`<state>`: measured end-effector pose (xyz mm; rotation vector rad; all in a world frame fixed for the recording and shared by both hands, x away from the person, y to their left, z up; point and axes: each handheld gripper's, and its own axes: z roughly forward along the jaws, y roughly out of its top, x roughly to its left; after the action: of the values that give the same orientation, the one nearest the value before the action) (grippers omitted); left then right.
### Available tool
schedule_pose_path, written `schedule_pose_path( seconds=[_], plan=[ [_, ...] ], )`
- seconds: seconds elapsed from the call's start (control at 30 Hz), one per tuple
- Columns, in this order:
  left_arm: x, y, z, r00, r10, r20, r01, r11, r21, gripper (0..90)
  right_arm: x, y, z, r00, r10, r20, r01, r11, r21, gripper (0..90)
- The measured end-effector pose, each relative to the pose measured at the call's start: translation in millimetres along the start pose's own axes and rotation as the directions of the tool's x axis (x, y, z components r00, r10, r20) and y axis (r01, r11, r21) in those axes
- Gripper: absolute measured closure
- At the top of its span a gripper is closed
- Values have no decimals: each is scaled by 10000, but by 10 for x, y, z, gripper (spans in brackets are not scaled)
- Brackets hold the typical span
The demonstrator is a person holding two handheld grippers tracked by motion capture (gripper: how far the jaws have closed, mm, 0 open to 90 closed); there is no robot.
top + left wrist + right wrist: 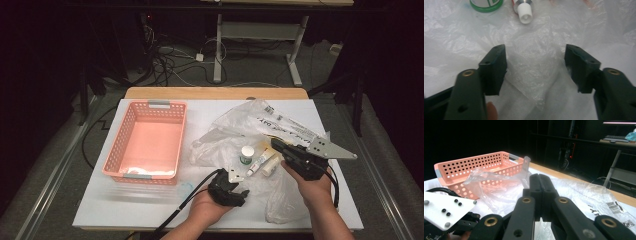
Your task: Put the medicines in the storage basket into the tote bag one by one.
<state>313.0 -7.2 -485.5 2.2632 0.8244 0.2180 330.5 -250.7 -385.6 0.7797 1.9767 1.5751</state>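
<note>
A clear plastic bag lies crumpled across the white table. On it stand a small jar with a white lid and green label, and a white tube beside it. My left gripper sits just in front of them, low over the film. Its jaws stand open with only wrinkled plastic under the gap, the jar and tube cap beyond. My right gripper is shut, a fold of the bag rising at its tips.
A pink perforated basket stands at the table's left, showing empty. Another small white item lies by the tube. The left gripper's pale plate shows low in the right gripper view. Cables and a desk frame are on the floor behind.
</note>
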Motion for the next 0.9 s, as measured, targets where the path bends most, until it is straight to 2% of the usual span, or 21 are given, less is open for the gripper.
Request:
schedule_pose_path(
  seconds=[0.07,0.13,0.2,0.33,0.53,0.6,0.7,0.73,0.8,0.83,0.9],
  plan=[
    [-3,-6,-5,9999,-90,-112,89,9999,-90,423,14,2,0,9999,113,-1,-113,9999,16,900],
    [16,-18,-16,9991,-351,-217,346,9992,-215,559,17,6,-4,10000,65,-8,-65,10000,9,900],
    [19,-20,-18,9986,-431,-291,424,9988,-253,647,14,8,-10,10000,17,6,-17,10000,-37,900],
    [-15,-24,-14,9993,-70,-366,60,9996,-287,879,8,2,-21,9999,105,16,-105,9999,12,900],
    [61,-43,-33,9983,-536,220,545,9976,-425,886,-2,-8,0,9999,100,5,-100,9999,8,900],
    [83,-65,-63,9972,-564,495,600,9954,-740,886,-3,-7,1,10000,100,0,-100,10000,-6,900],
    [55,-138,-162,9985,-231,488,319,9816,-1882,886,-1,0,-13,9999,145,36,-144,9999,-82,900],
    [47,-151,-183,9988,-143,466,238,9776,-2092,886,-5,4,-15,10000,87,35,-86,9998,-159,900],
    [54,-178,-216,9988,-241,422,338,9680,-2485,886,-15,5,-24,9998,157,92,-156,9997,-196,900],
    [55,-195,-237,9992,-237,320,316,9612,-2739,886,-20,2,-25,9997,192,118,-190,9996,-196,900],
    [49,-218,-293,9997,169,-167,-213,9489,-3149,886,-33,-1,-23,9996,209,162,-206,9996,-174,900]
  ],
)
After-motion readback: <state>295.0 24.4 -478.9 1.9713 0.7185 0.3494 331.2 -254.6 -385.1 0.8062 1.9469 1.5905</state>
